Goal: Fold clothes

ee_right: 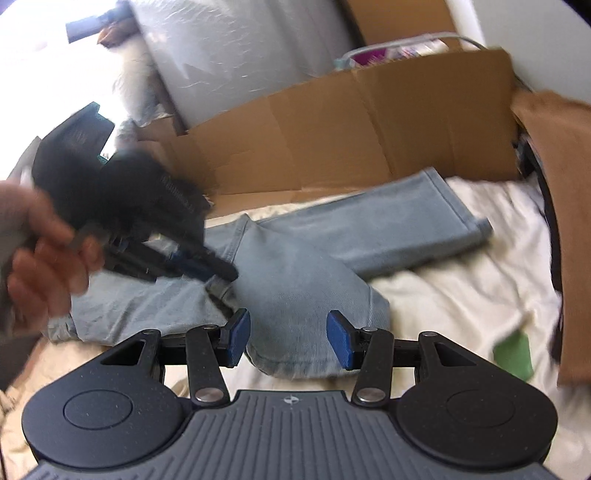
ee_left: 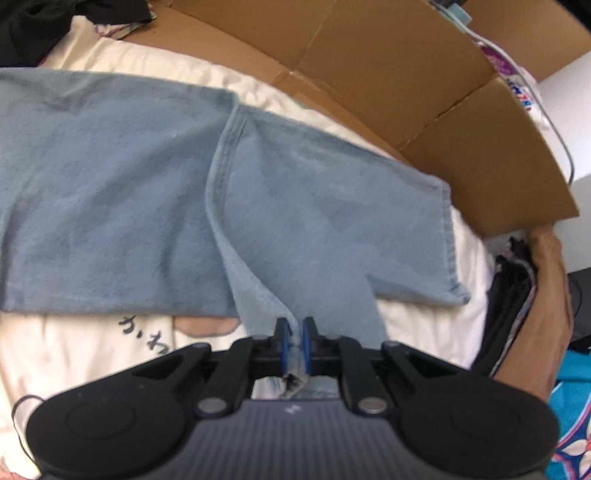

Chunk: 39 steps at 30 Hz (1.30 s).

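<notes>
Light blue jeans (ee_left: 110, 192) lie spread across a cream bed sheet (ee_left: 74, 362). My left gripper (ee_left: 296, 332) is shut on a bunched part of the denim, which stretches up from the bed into its blue pads. In the right wrist view the same left gripper (ee_right: 218, 275), held by a hand (ee_right: 40, 266), pinches the jeans (ee_right: 295, 266) at a raised fold. My right gripper (ee_right: 288, 338) stands open just in front of that fold, its blue pads (ee_right: 236, 338) on either side of the cloth without touching it.
A flattened cardboard box (ee_left: 406, 92) runs along the far side of the bed. A forearm (ee_left: 543, 302) reaches in at the right of the left wrist view. Dark clothes (ee_left: 33, 22) lie at the top left, and a small green item (ee_right: 515, 356) sits on the sheet.
</notes>
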### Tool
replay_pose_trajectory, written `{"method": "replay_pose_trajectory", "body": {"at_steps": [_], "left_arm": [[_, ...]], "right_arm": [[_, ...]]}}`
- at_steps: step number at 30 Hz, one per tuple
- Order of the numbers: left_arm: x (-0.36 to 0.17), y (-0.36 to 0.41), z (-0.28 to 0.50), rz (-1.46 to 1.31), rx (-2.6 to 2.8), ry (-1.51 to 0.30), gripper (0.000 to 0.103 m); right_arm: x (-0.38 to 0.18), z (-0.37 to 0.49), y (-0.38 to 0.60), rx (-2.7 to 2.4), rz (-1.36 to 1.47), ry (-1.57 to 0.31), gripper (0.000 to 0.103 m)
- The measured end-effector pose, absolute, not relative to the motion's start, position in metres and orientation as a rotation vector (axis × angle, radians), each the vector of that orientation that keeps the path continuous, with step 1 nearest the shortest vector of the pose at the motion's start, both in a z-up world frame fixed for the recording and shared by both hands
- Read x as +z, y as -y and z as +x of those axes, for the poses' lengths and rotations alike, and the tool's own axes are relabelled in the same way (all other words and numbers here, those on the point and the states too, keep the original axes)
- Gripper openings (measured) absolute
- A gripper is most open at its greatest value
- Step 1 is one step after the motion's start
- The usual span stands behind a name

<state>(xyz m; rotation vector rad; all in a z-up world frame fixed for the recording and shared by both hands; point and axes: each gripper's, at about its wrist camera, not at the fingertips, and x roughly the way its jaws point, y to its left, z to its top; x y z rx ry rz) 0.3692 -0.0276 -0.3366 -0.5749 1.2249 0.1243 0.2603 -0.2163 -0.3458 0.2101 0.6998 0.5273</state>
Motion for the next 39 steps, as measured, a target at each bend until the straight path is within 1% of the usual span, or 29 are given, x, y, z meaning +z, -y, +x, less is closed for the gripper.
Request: {"method": "replay_pose_trajectory", "body": {"at_steps": [6, 11, 13, 14, 15, 20, 22, 23, 26, 27, 28, 29, 31, 32, 36, 39], "left_arm": [[-0.326, 0.021, 0.388, -0.567, 0.113, -1.251, 0.008], [-0.322, 0.018, 0.393, -0.616, 0.104, -1.261, 0.008], [-0.321, 0.018, 0.394, -0.644, 0.101, -1.266, 0.008], [-0.32, 0.018, 0.395, -0.657, 0.099, -1.268, 0.007], [-0.32, 0.019, 0.396, -0.666, 0.098, -1.269, 0.007], [-0.315, 0.023, 0.398, -0.665, 0.082, -1.27, 0.007], [-0.316, 0.023, 0.398, -0.682, 0.075, -1.262, 0.007], [-0.316, 0.022, 0.398, -0.693, 0.073, -1.26, 0.007], [-0.317, 0.023, 0.399, -0.702, 0.062, -1.256, 0.008], [-0.314, 0.026, 0.403, -0.663, 0.037, -1.259, 0.01], [-0.312, 0.026, 0.406, -0.64, 0.022, -1.26, 0.015], [-0.309, 0.027, 0.41, -0.617, 0.009, -1.261, 0.016], [-0.302, 0.021, 0.413, -0.608, 0.023, -1.224, 0.03], [-0.299, 0.019, 0.414, -0.599, 0.028, -1.206, 0.031], [-0.297, -0.002, 0.419, -0.57, 0.099, -1.178, 0.04], [-0.304, -0.018, 0.421, -0.553, 0.148, -1.178, 0.041]], "right_arm": [[-0.344, 0.277, 0.198, 0.582, 0.169, -0.706, 0.053], [-0.345, 0.283, 0.18, 0.59, 0.088, -0.7, 0.052], [-0.346, 0.285, 0.173, 0.589, 0.057, -0.7, 0.046], [-0.346, 0.286, 0.169, 0.588, 0.041, -0.7, 0.037], [-0.347, 0.287, 0.165, 0.587, 0.025, -0.699, 0.031], [-0.349, 0.292, 0.147, 0.582, -0.053, -0.698, 0.029], [-0.35, 0.294, 0.14, 0.58, -0.085, -0.697, 0.015], [-0.349, 0.298, 0.142, 0.57, -0.077, -0.701, 0.004], [-0.347, 0.311, 0.149, 0.536, -0.043, -0.714, 0.004], [-0.346, 0.315, 0.152, 0.525, -0.032, -0.718, 0.003], [-0.346, 0.319, 0.155, 0.514, -0.021, -0.722, 0.003], [-0.344, 0.323, 0.158, 0.504, -0.012, -0.72, 0.003], [-0.34, 0.332, 0.165, 0.485, -0.001, -0.714, 0.003], [-0.338, 0.337, 0.167, 0.477, 0.0, -0.711, 0.003], [-0.336, 0.361, 0.177, 0.458, -0.007, -0.705, 0.003], [-0.338, 0.379, 0.183, 0.438, -0.003, -0.711, 0.003]]}}
